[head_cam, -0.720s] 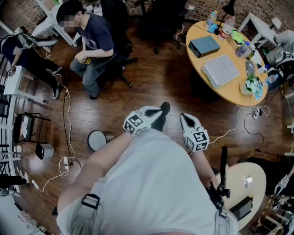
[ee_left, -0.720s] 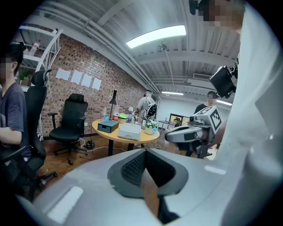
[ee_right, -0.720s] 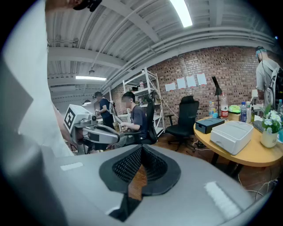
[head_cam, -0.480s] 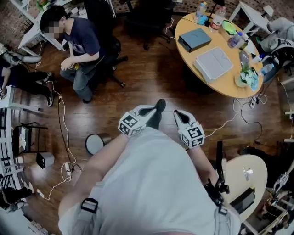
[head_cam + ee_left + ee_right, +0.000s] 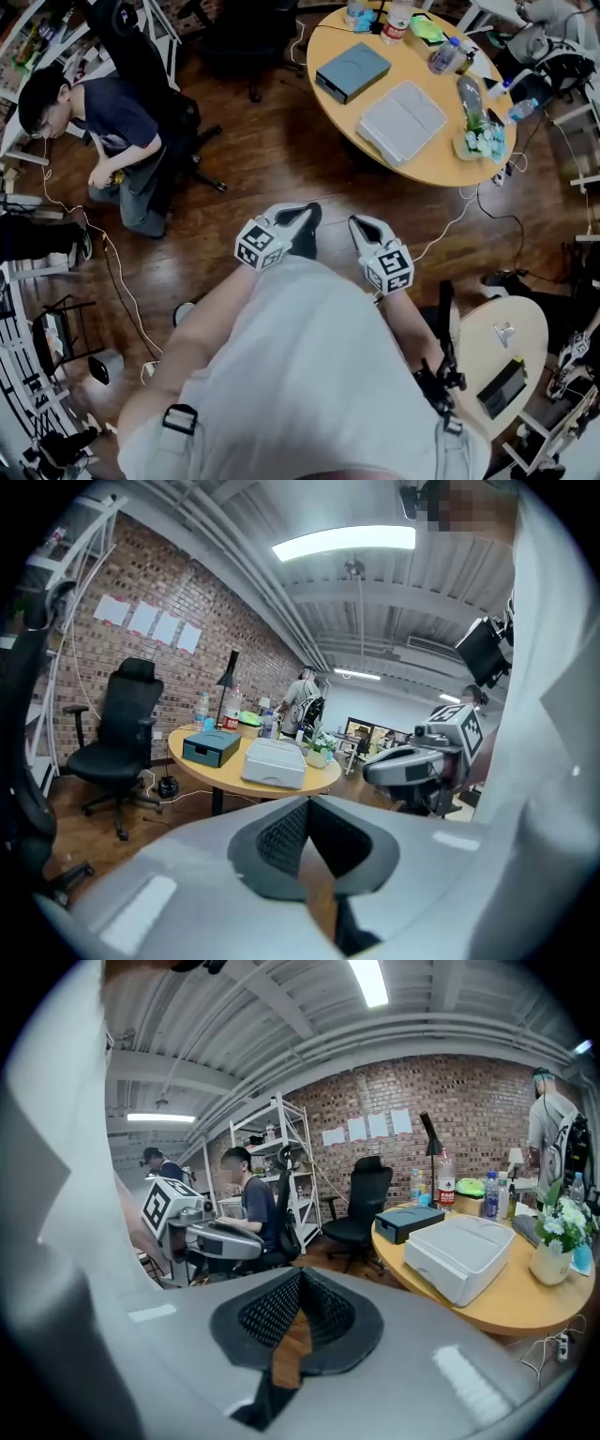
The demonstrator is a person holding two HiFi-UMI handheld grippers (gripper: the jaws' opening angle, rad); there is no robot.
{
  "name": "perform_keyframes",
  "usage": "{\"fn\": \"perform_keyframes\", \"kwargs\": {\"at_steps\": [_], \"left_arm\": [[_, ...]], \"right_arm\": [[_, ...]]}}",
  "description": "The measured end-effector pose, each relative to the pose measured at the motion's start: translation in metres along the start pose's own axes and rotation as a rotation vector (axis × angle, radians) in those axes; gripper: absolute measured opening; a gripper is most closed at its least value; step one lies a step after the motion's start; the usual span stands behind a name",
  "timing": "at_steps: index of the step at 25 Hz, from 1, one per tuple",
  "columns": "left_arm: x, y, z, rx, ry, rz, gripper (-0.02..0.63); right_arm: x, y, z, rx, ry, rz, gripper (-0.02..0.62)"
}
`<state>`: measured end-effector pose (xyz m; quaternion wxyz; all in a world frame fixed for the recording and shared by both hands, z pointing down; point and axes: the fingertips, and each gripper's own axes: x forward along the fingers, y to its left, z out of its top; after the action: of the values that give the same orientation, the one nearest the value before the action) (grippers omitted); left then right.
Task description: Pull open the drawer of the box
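Observation:
Two boxes lie on the round wooden table (image 5: 441, 171): a pale grey box (image 5: 401, 122) and a dark blue-grey box (image 5: 352, 71) with a drawer front. Both show again in the left gripper view, the grey box (image 5: 275, 761) and the dark box (image 5: 212, 746). My left gripper (image 5: 302, 223) and right gripper (image 5: 364, 230) hang side by side just in front of my body, well short of the table, over the wooden floor. Both are shut with nothing between the fingers. Each gripper's own view shows its jaws closed: the left gripper (image 5: 309, 841) and the right gripper (image 5: 295, 1321).
A seated person (image 5: 112, 141) is at the left by a black office chair (image 5: 155, 66). Bottles (image 5: 442, 56) and a potted plant (image 5: 478, 141) stand on the table. Cables (image 5: 459, 220) trail across the floor. A small round table (image 5: 502, 366) stands at lower right.
The head view has swung toward the round table, which now sits nearer and more central. The seated person has slid left in view. Both grippers stay shut close to my body.

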<state>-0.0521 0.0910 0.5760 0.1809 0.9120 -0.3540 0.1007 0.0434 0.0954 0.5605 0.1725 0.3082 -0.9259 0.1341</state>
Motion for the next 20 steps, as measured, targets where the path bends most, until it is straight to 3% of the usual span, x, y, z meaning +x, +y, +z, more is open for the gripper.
{"fn": "perform_keyframes", "kwargs": {"at_steps": [10,20], "left_arm": [[0.075,0.100,0.054,0.012,0.023,-0.034,0.006],[0.119,0.181,0.077,0.038,0.058,-0.058,0.006]], "right_arm": [[0.062,-0.092,0.044,0.046,0.011,-0.065,0.008],[0.116,-0.145,0.096,0.052,0.003,-0.113,0.007]]}}
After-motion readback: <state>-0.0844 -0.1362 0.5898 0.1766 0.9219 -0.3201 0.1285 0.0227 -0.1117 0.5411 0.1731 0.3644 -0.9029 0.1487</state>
